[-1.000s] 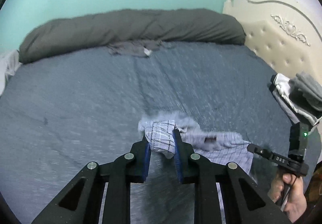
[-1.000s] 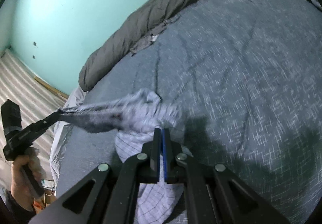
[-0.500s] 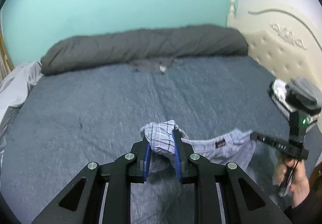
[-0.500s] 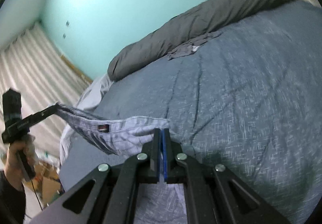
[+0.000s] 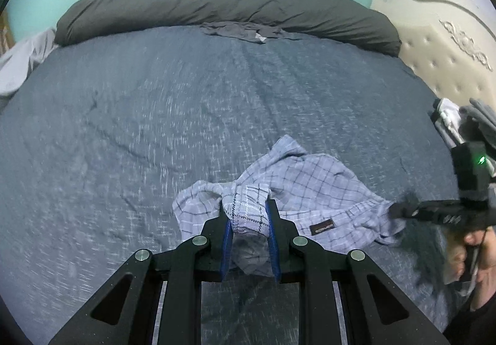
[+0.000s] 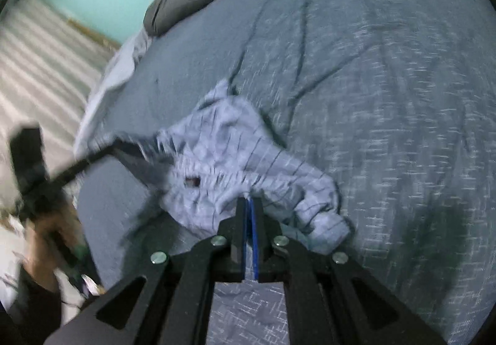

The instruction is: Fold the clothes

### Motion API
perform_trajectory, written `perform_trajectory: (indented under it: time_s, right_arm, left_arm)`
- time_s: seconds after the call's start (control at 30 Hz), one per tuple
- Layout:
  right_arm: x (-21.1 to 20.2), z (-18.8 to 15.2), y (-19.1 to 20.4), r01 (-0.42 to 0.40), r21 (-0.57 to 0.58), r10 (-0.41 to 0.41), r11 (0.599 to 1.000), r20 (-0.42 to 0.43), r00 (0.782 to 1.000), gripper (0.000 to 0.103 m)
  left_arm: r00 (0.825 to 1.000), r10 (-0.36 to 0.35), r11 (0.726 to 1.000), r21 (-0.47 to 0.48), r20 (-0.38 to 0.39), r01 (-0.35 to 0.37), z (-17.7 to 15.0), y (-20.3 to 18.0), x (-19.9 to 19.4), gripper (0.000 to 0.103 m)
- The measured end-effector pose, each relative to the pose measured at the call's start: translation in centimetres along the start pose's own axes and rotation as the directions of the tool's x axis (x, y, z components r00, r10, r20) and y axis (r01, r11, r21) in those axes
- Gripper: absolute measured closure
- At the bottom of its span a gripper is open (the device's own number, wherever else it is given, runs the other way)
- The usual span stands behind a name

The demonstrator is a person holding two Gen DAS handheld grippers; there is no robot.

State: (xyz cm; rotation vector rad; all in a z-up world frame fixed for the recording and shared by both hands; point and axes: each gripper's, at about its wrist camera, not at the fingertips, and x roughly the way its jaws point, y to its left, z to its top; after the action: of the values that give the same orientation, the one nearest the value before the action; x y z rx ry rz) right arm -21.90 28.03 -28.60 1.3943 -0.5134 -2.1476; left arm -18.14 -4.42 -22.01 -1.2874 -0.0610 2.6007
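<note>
Left tongs (image 5: pixel 249 222) pinch bunched waistband | right tongs (image 6: pixel 250 208) nip other waistband end | thin soft light-blue checked cloth shorts (image 5: pixel 310 186) near bed's (image 5: pixel 155 115) front edge | light, floppy: hold waistband corners.

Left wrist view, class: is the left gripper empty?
No: the left gripper pinches a bunched fold of the plaid shorts between its blue pads.

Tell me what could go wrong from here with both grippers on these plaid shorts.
The left gripper clamps a thick bunched wad of the plaid shorts, so the layers may land twisted. The right gripper pinches only a thin edge, which could slip. The legs already lie crumpled on the bedspread, so creases may get folded in.
</note>
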Motion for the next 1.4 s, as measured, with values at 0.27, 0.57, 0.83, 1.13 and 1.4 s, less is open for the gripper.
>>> perform_trajectory:
  time_s: [0.27, 0.57, 0.83, 1.13, 1.4]
  right_arm:
    - [-0.9, 1.5, -2.2, 0.017, 0.168, -0.042, 0.986, 0.144, 0.989, 0.097]
    - [4.5, 0.3, -0.3, 0.107, 0.113, -0.108, 0.988, 0.002, 0.994, 0.095]
    - [4.9, -0.3, -0.5, 0.060, 0.135, -0.060, 0.989, -0.004, 0.998, 0.059]
    - [3.8, -0.2, -1.8, 0.088, 0.188, -0.093, 0.978, 0.014, 0.996, 0.059]
    - [4.0, -0.6, 1.3, 0.101, 0.015, -0.101, 0.995, 0.005, 0.995, 0.066]
  left_arm:
    - [0.997, -0.005, 0.999, -0.041, 0.072, 0.008, -2.1, 1.0, 1.6, 0.082]
    - [0.993, -0.051, 0.995, -0.077, 0.104, 0.060, -2.5, 2.1, 1.5, 0.082]
    - [0.995, -0.054, 0.993, -0.097, 0.089, 0.063, -3.2, 3.2, 2.0, 0.082]
    - [0.995, -0.039, 0.990, -0.129, 0.090, 0.051, -3.4, 4.7, 2.1, 0.082]
    - [0.995, -0.030, 0.987, -0.156, 0.096, 0.045, -3.3, 5.2, 1.9, 0.082]
